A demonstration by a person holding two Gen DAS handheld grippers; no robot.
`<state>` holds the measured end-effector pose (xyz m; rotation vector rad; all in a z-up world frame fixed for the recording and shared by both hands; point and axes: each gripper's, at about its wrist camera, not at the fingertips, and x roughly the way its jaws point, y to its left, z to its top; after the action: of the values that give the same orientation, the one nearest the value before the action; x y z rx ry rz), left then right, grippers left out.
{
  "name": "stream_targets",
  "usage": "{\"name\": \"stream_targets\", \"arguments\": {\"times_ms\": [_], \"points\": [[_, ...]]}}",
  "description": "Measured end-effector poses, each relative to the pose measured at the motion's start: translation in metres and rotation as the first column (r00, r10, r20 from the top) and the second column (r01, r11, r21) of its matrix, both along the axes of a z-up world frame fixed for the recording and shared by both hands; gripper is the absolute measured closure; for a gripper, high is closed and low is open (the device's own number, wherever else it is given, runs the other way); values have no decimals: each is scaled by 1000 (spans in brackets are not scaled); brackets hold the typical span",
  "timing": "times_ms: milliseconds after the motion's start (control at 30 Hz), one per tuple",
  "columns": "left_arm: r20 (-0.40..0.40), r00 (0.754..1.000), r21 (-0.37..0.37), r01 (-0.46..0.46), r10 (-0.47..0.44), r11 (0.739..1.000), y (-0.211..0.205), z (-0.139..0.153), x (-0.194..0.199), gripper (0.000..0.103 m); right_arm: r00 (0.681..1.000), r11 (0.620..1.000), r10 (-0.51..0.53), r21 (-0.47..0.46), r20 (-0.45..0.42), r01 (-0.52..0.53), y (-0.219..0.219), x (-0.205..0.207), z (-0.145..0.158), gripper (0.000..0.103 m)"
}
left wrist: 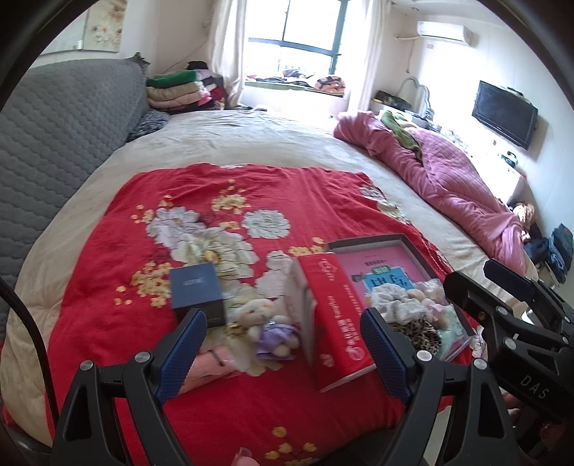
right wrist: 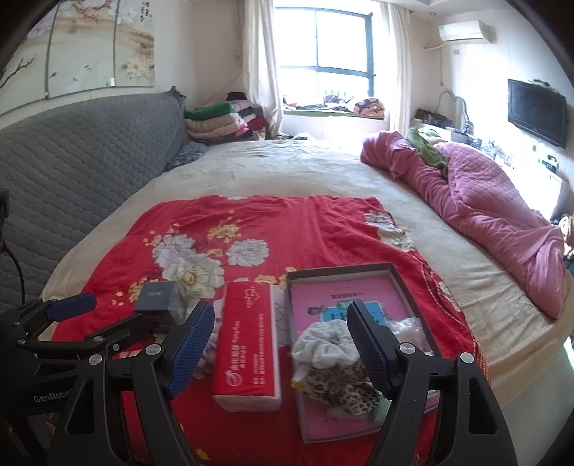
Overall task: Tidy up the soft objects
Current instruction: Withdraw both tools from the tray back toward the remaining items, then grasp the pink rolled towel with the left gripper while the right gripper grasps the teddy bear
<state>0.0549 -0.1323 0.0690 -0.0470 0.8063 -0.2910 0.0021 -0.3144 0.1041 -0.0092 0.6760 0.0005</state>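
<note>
Left wrist view: low over the near edge of the red floral blanket point(left wrist: 215, 200), facing along the bed toward the window point(left wrist: 297, 32), close behind the red tissue box point(left wrist: 333, 312). Right wrist view: same heading, set just to the right, nearer the shallow box point(right wrist: 394, 276). Shared: blanket, tissue box, shallow box, window, pink quilt point(right wrist: 484, 200).
</note>
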Motion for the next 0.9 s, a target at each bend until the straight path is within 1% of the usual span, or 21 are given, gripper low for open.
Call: {"name": "stream_targets", "arguments": {"times_ms": [167,333,433,667,900], "points": [[8,999,15,-39,39,999,27,3,-4,16,999,999,39,-8,1,-39,23,2,3,26],[1,997,2,-84,84,996,57,3,-6,16,997,996,80,27,-8,-80,38,5,4,26],[-14,993,3,-115,115,993,76,-2,-4,16,995,995,97,11,-18,-96,48,7,1,26],[-70,982,20,-173,174,985,111,-30,3,16,985,986,158,-48,-62,-161,78,14,-21,25],[-122,978,22,-168,169,986,122,-62,12,16,970,972,211,-75,-122,-221,101,24,-51,25]]}}
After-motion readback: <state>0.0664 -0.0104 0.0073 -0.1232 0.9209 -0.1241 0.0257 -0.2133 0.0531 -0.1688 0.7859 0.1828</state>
